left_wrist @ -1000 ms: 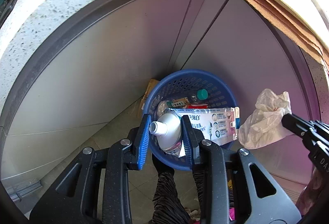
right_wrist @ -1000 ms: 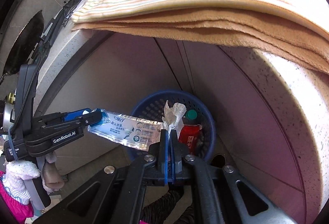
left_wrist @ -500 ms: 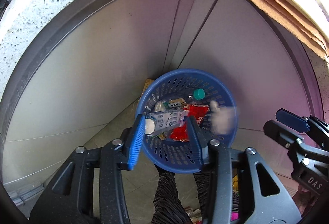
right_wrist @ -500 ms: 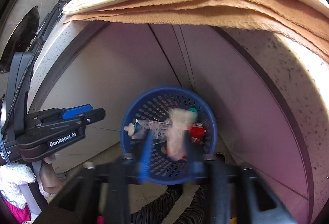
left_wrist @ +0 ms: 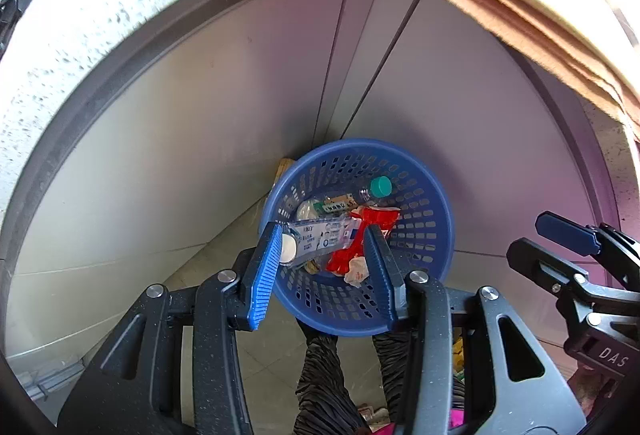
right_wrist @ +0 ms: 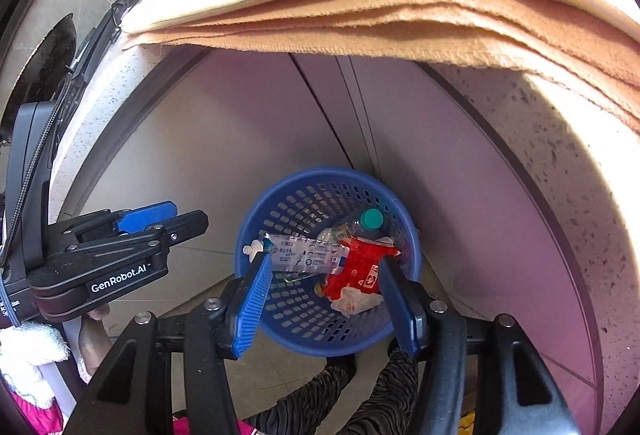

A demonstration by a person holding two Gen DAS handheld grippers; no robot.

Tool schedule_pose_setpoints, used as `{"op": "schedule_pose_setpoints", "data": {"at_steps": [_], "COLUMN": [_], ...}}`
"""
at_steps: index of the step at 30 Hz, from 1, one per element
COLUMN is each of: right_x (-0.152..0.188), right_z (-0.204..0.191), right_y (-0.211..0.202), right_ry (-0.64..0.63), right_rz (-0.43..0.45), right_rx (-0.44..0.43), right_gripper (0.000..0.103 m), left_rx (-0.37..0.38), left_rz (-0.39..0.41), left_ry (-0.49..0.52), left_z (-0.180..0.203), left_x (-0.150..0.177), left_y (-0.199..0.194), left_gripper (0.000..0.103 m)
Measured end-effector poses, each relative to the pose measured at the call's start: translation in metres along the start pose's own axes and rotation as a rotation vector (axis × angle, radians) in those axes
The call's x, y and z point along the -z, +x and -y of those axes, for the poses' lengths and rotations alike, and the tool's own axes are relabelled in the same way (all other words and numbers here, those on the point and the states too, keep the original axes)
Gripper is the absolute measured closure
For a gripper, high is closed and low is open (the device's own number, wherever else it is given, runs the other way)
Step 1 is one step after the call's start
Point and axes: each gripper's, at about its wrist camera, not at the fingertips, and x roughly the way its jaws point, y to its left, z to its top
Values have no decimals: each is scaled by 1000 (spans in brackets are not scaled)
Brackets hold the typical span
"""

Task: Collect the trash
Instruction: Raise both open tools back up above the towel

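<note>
The toothpaste tube (right_wrist: 304,255), red wrapper (right_wrist: 358,271) and crumpled tissue (right_wrist: 356,301) lie inside the blue basket (right_wrist: 408,235) on the floor. Above it, the left claw (left_wrist: 322,271) stands apart and empty; the right claw (right_wrist: 320,293) is empty, its jaws opening. A low claw could catch the rim and tip the basket.

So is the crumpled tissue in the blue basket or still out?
In. The tissue lies inside the basket, against the red wrapper.
</note>
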Motion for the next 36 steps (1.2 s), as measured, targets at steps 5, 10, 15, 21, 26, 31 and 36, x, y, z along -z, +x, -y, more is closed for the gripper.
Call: {"op": "schedule_pose_setpoints", "data": {"at_steps": [5, 10, 15, 21, 26, 31, 36], "right_x": [-1, -3, -5, -10, -16, -26, -37], "right_z": [-3, -6, -9, -16, -18, -14, -7], "right_y": [-17, -37, -59, -94, -130, -166, -201], "right_ry": [-16, -34, -47, -79, -101, -107, -99], "right_rz": [24, 53, 96, 173, 259, 341, 427], "right_rx": [-14, -23, -28, -21, -7, 8, 14], "right_gripper": [44, 42, 39, 34, 24, 18, 9], "left_rx": [1, -1, 10, 22, 41, 56, 66], "left_rz": [32, 70, 115, 202, 291, 367, 467], "left_ry": [7, 9, 5, 10, 0, 7, 29], "left_z": [0, 0, 1, 5, 9, 17, 33], "left_x": [-1, -1, -3, -8, -16, -28, -39], "left_y": [-17, -35, -57, -94, -131, -168, -207], "left_gripper": [52, 50, 50, 46, 40, 40, 27]}}
